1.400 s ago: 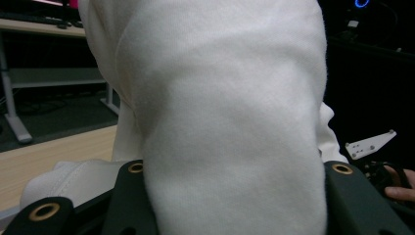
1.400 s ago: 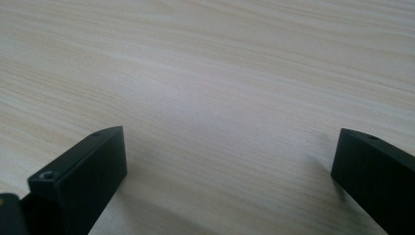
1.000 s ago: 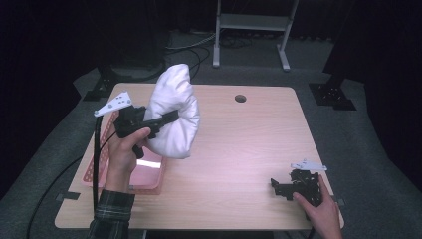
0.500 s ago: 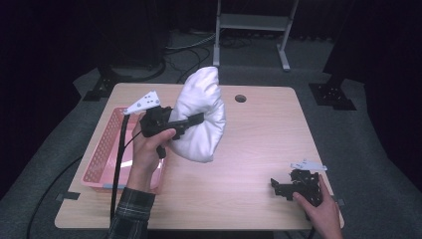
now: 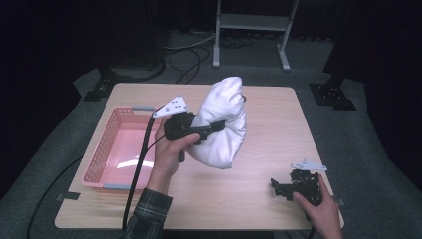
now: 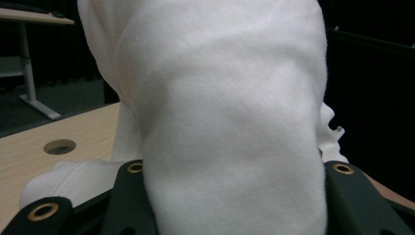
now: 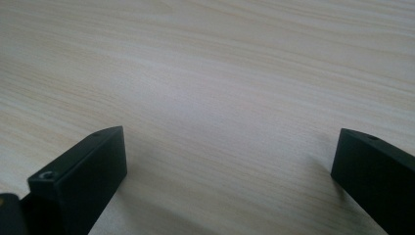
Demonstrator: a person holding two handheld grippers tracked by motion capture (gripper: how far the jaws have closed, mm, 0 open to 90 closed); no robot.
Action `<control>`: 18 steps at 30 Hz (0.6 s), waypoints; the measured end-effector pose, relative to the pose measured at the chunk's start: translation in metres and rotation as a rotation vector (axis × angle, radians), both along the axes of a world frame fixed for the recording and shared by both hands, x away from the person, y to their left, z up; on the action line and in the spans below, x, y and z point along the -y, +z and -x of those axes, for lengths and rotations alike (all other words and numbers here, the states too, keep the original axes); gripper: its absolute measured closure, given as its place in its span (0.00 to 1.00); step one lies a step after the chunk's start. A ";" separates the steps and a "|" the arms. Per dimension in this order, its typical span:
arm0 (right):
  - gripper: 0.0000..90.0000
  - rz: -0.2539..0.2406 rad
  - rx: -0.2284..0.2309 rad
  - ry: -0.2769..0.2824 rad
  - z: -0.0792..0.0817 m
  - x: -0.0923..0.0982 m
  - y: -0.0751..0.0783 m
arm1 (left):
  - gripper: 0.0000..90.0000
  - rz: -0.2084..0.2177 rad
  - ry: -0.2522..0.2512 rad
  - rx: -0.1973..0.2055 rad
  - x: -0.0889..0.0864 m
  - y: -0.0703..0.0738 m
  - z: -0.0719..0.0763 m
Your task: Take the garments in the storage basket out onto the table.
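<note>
High view: left gripper (image 5: 211,128) clamps white cloth bundle (image 5: 222,130) over table (image 5: 263,114) centre, long axis slanting up-away, pink basket (image 5: 121,149) just left. Left gripper view: cloth fills jaws, upright. Right gripper view: right gripper (image 7: 230,161) jaws wide apart, empty, over bare tabletop.

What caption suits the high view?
Left gripper lifts a white cloth beside the pink basket; right gripper rests open.
</note>
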State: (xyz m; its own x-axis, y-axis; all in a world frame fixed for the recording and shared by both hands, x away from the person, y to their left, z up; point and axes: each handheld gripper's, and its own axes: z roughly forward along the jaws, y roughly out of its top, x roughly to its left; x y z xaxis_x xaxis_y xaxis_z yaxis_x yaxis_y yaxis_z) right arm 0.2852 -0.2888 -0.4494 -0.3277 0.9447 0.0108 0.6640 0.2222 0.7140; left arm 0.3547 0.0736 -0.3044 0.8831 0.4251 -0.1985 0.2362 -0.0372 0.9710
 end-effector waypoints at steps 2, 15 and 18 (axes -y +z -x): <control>0.00 0.000 0.000 0.000 0.000 0.000 0.000 | 0.58 -0.002 -0.007 -0.008 0.006 -0.004 0.000; 0.00 0.000 0.000 -0.001 0.000 0.000 0.000 | 0.58 -0.044 -0.014 -0.047 0.032 -0.040 0.001; 0.00 0.000 0.000 -0.001 0.000 0.000 0.000 | 0.58 -0.058 -0.010 -0.064 0.035 -0.050 0.000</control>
